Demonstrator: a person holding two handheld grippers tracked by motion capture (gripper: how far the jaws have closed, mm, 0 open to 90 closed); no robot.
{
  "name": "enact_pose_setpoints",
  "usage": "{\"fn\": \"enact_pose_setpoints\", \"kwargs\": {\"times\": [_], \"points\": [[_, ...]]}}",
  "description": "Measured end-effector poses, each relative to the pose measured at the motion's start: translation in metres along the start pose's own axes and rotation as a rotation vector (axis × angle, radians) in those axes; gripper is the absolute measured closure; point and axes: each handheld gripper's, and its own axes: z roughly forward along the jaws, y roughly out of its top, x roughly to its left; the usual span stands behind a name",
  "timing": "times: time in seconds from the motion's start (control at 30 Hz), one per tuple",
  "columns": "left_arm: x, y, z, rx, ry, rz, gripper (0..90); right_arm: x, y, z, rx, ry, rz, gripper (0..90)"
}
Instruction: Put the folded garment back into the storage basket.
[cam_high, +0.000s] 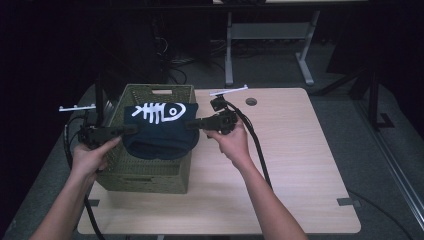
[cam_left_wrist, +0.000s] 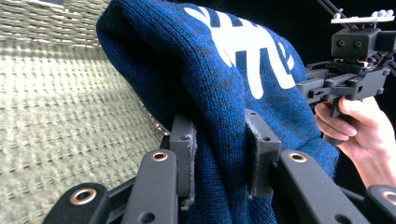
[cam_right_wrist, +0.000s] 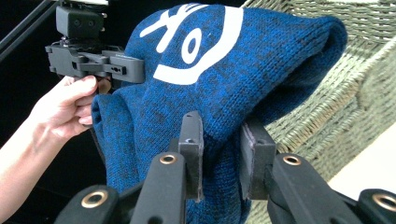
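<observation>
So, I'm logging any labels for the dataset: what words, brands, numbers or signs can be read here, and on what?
No words, brands or numbers can be read.
The one sign is a white fish-skeleton picture, no lettering, on the blue knit garment held over the woven basket by the left gripper and right gripper.

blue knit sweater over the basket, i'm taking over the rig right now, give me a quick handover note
Left gripper: shut on one side of the blue knit sweater.
Right gripper: shut on the opposite side.
Position: the sweater hangs stretched between both grippers above the open woven basket, fish-bone print up, its lower fold sagging toward the basket's inside.
Done: sweater gripped and carried over the basket, which sits at the left of the wooden table.
Left: probably lower it in and open both grippers.
</observation>
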Motion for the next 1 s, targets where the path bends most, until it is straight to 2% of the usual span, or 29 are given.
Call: {"fn": "enact_pose_setpoints", "kwargs": {"times": [0.33, 0.5, 1.0], "points": [[0.014, -0.005, -0.015, -0.014, 0.032, -0.029, 68.9, 0.008, 0.005, 0.025, 0.021, -0.004, -0.014, 73.4], [0.018, -0.007, -0.018, -0.017, 0.043, -0.043, 68.9, 0.009, 0.006, 0.031, 0.026, -0.007, -0.018, 73.4], [0.028, -0.008, -0.02, -0.012, 0.072, -0.052, 67.7, 0.008, 0.006, 0.044, 0.03, -0.02, -0.015, 73.1]]}}
